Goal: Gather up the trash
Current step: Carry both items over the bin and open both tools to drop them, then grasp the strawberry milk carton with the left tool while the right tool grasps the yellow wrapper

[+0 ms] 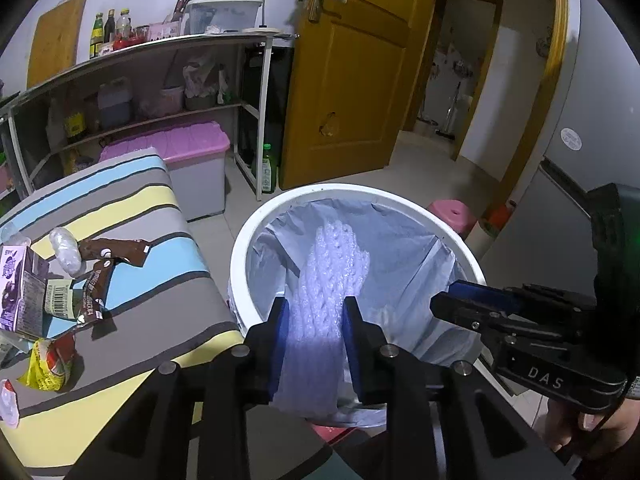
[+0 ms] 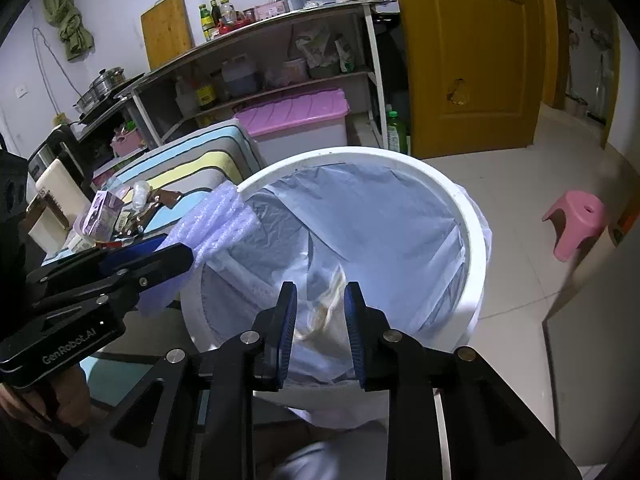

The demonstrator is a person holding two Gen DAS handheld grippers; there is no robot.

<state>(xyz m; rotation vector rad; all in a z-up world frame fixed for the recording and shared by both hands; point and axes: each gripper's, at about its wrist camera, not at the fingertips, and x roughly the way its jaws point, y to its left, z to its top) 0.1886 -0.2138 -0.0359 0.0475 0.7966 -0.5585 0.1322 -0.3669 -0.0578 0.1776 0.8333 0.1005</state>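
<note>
My left gripper (image 1: pixel 314 312) clamps the foam netting (image 1: pixel 332 264) over the lined bin (image 1: pixel 248 240), ready to drop. Next I should let go; my right gripper (image 2: pixel 320 300) hangs spread, holding nothing.

Kitchen-ish room with pale walls and a light tiled floor (image 2: pixel 520 216). Up and left past the jaws there's a metal shelf rack (image 1: pixel 160 80) loaded with bottles and jugs, plus a pink-lidded storage bin (image 1: pixel 188 152) under it. Straight ahead is a yellow wooden door (image 1: pixel 352 80), and a pink stool (image 2: pixel 576 220) sits off to the right.
</note>
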